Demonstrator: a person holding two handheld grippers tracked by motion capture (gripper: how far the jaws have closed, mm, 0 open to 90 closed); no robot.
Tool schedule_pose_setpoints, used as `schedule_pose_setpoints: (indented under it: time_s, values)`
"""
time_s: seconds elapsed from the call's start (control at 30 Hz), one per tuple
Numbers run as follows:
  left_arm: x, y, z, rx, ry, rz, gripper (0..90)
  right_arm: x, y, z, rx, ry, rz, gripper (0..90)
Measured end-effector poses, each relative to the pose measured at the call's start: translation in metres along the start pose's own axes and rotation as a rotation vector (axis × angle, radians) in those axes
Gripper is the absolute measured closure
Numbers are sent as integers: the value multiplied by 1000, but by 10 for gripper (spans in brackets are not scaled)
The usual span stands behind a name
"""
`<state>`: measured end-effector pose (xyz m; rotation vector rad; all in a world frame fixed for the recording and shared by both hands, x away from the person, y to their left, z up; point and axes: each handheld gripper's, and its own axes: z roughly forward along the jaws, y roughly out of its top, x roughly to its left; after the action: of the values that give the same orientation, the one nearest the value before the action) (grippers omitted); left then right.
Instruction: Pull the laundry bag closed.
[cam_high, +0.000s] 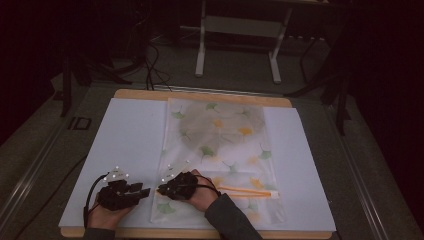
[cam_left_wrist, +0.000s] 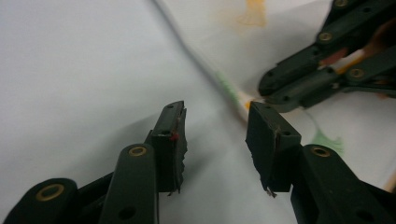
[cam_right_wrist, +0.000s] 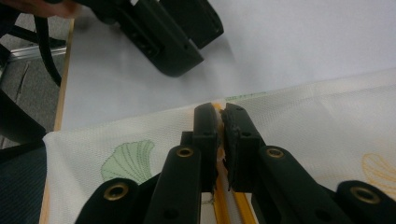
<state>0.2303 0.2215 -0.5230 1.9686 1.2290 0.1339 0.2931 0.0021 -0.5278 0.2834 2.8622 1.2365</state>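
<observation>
Resting on the smooth white sheet (cam_high: 125, 140) at the near left of the surface (cam_high: 200, 95), the left tongs (cam_left_wrist: 215, 122) are standing wide apart with nothing between the ragged black pads, just beside the left edge of the cloth bag (cam_high: 225, 150). No earlier picture is backing any motion. The bag is lying flat down the middle of the sheet, a thin, translucent weave printed with green and yellow fan-shaped leaves, its edges straight. The right tongs (cam_right_wrist: 219, 126) are pinching shut on the orange chopsticks (cam_high: 245, 191), two slim straight sticks lying across the bag's near end, the tips reaching its left edge. To the right, bare white sheet is leaving open room out to the wooden rim.
</observation>
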Motion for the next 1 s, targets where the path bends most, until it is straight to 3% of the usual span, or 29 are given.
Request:
schedule_pose_setpoints:
  time_s: [0.2, 0.57, 0.6, 0.67, 1.0]
  values:
    - [-6, 2, 3, 15, -38, 20, 583, 0, 1, -2, -5, -5, -4, 845]
    - [-9, 1, 12, 48, -87, -16, 596, 1, 3, -5, -30, -10, -9, 845]
    - [-7, 1, 13, 40, -118, -28, 596, 1, 3, -5, -29, -8, -9, 845]
    - [-7, 1, 12, 35, -136, -27, 594, 1, 4, -5, -28, -12, -11, 846]
    - [-6, 2, 19, 65, -140, -31, 589, 1, 5, -9, -41, -12, -10, 846]
